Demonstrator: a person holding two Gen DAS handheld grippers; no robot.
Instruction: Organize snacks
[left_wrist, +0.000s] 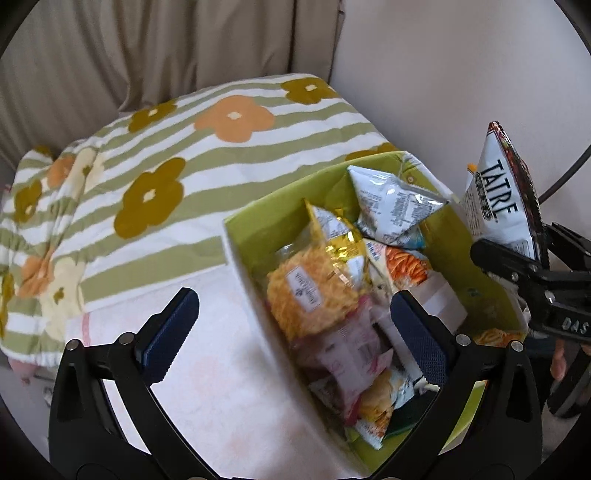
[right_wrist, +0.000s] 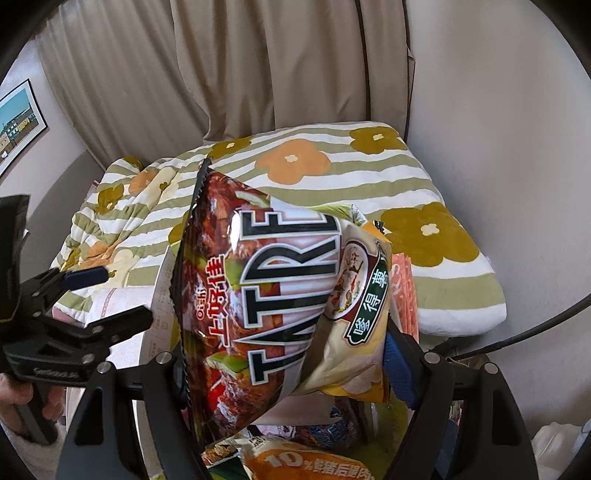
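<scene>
Two grippers work over a green box of snacks on a bed. The left gripper has its jaws spread wide with nothing between the pads; its left finger hangs over the pale sheet outside the box, its right finger over the snacks inside, and the box wall runs between them. A yellow noodle pack lies just ahead of it, a silver packet farther ahead. The right gripper is clamped on two bags at once: a red Tatre bag against its left finger and a pale chip bag against its right, both rising ahead of the jaws, above the box. A flowered quilt lies beyond.
</scene>
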